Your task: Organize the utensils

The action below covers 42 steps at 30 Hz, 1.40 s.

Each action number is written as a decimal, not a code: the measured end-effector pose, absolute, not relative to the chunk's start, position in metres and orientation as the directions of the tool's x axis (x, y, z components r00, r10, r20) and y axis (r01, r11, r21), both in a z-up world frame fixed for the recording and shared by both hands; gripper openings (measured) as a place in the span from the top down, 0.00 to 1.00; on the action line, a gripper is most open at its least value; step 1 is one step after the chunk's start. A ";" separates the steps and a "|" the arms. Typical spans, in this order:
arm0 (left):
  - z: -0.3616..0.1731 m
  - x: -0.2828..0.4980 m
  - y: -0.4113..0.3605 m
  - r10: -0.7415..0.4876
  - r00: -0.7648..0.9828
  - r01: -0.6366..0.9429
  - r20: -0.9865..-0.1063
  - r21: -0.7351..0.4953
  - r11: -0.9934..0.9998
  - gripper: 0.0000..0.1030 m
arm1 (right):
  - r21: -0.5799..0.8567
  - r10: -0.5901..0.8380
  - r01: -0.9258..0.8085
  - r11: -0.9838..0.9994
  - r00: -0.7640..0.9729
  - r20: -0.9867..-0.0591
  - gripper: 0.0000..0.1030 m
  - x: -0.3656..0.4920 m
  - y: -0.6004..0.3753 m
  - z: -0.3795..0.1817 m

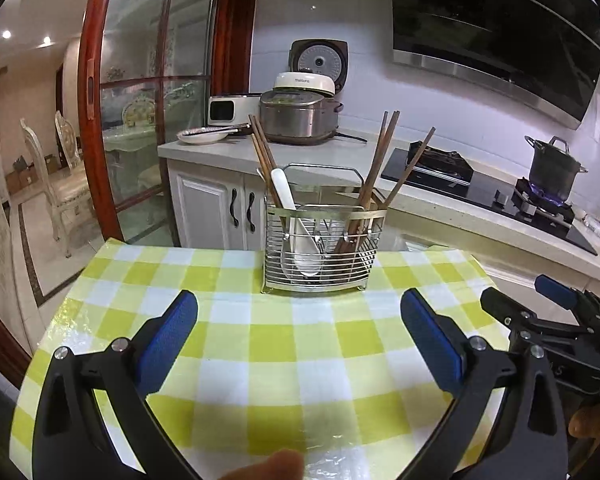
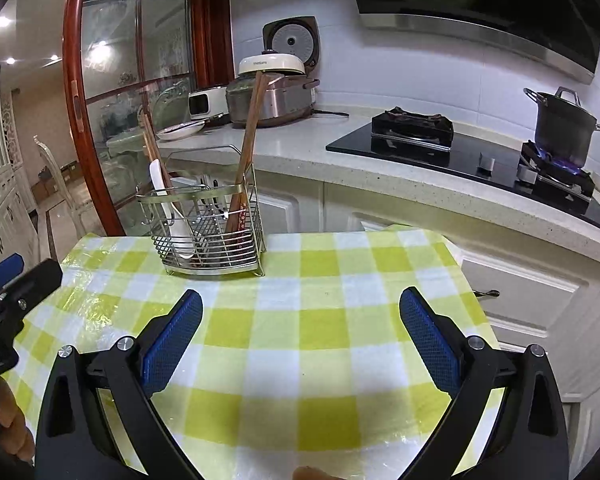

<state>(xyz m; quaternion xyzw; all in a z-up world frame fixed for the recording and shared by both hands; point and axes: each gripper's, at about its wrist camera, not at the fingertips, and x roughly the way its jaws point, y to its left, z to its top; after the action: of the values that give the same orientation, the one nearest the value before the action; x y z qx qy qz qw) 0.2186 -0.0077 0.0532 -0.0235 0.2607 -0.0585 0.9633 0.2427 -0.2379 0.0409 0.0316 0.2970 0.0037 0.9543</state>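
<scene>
Left wrist view shows the left gripper (image 1: 299, 304) spread wide with nothing between its fingers; the right gripper (image 2: 301, 306) is likewise open and empty. Ahead of both stands the wire caddy (image 1: 320, 240), chopsticks (image 1: 374, 168) and a white spoon (image 1: 296, 224) already upright inside. Sorting looks finished; no loose utensil shows on the checked tablecloth (image 1: 260, 344). Beyond lies a kitchen counter (image 2: 300, 148), a pot (image 2: 564, 126) over flame.

On the green-and-white checked tablecloth (image 1: 284, 344) stood 1 steel wire utensil basket (image 1: 320, 256), holding 1 white ceramic spoon (image 1: 286, 196) and several brown wooden chopsticks (image 1: 374, 164), their number unclear.
</scene>
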 end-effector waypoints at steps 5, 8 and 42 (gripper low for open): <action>0.055 0.220 -0.003 -0.104 0.865 0.081 -0.492 -0.068 0.994 0.04 | 0.056 0.024 0.008 0.998 0.836 -0.549 0.10 0.240 -0.237 0.046; 0.056 0.221 -0.002 -0.099 0.867 0.075 -0.488 -0.069 0.995 0.04 | 0.062 0.029 0.007 0.998 0.837 -0.546 0.10 0.240 -0.238 0.047; 0.053 0.222 -0.001 -0.096 0.864 0.077 -0.494 -0.059 0.995 0.04 | 0.063 0.040 -0.006 0.998 0.836 -0.547 0.10 0.241 -0.234 0.046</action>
<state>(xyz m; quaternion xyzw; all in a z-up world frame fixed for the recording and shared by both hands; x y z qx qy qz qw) 0.2219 -0.0008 0.0533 -0.0186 0.2570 -0.0448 0.9652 0.2407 -0.2344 0.0461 0.0293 0.2859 0.0120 0.9577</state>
